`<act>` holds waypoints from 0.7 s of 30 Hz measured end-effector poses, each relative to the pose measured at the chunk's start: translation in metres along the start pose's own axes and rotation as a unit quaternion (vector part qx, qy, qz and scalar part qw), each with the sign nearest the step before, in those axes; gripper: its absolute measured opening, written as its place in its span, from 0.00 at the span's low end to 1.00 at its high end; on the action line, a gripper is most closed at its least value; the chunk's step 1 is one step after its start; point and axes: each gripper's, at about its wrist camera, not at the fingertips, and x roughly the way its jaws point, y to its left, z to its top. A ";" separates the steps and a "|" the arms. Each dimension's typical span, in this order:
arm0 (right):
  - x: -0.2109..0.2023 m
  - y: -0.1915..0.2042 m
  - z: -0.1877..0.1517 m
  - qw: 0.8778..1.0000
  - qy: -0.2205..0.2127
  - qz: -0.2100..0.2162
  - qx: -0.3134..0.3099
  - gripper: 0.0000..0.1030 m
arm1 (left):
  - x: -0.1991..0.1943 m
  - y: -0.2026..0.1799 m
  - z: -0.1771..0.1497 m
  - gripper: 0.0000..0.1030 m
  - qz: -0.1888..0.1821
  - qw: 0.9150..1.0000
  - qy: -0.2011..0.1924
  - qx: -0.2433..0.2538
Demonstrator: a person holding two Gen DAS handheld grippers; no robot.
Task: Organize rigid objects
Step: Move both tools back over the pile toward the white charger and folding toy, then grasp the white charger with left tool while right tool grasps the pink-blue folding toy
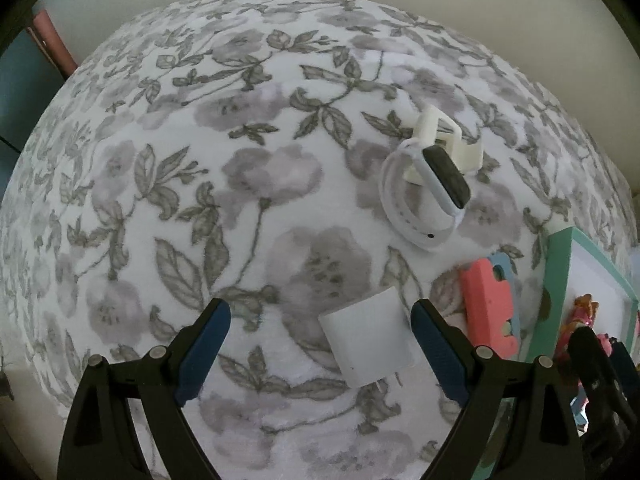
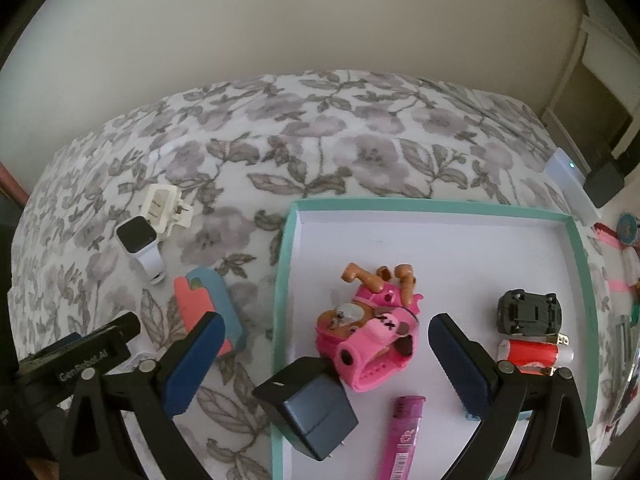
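My left jaws (image 1: 320, 334) hang wide open, pointing down at the grey floral bedspread (image 1: 200, 160), empty. A small white cube-shaped plug adapter (image 1: 366, 342) lies on the cloth between the blue pads, nearer the right one, touching neither. Beyond it a white-strapped smartwatch with a dark screen (image 1: 426, 196) leans against a cream plastic hair clip (image 1: 444, 142). A pink-and-blue foam puzzle block (image 1: 486, 304) rests beside the teal-rimmed white tray (image 1: 560, 264).

My right jaws (image 2: 322, 336) are also spread wide and hold nothing. Between them a dark blue-grey cube charger (image 2: 310, 414) sits at the tray's left edge, touching a pink toy watch (image 2: 368, 354) with a brown doll figure (image 2: 376, 284). A purple lighter (image 2: 402, 436), a black toy car (image 2: 528, 312) and a red cylinder (image 2: 532, 354) also lie in the tray.
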 end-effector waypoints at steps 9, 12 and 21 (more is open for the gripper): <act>-0.006 0.015 0.003 0.999 -0.021 0.017 -0.035 0.97 | 0.003 -0.007 -0.008 0.72 -0.031 0.999 0.016 0.010; -0.006 0.015 0.004 0.999 -0.026 0.017 -0.034 0.97 | 0.004 -0.010 -0.009 0.67 -0.042 0.999 0.020 0.011; -0.011 0.024 0.010 0.998 -0.043 0.027 -0.046 0.96 | 0.007 -0.025 -0.013 0.50 -0.047 0.999 0.020 0.011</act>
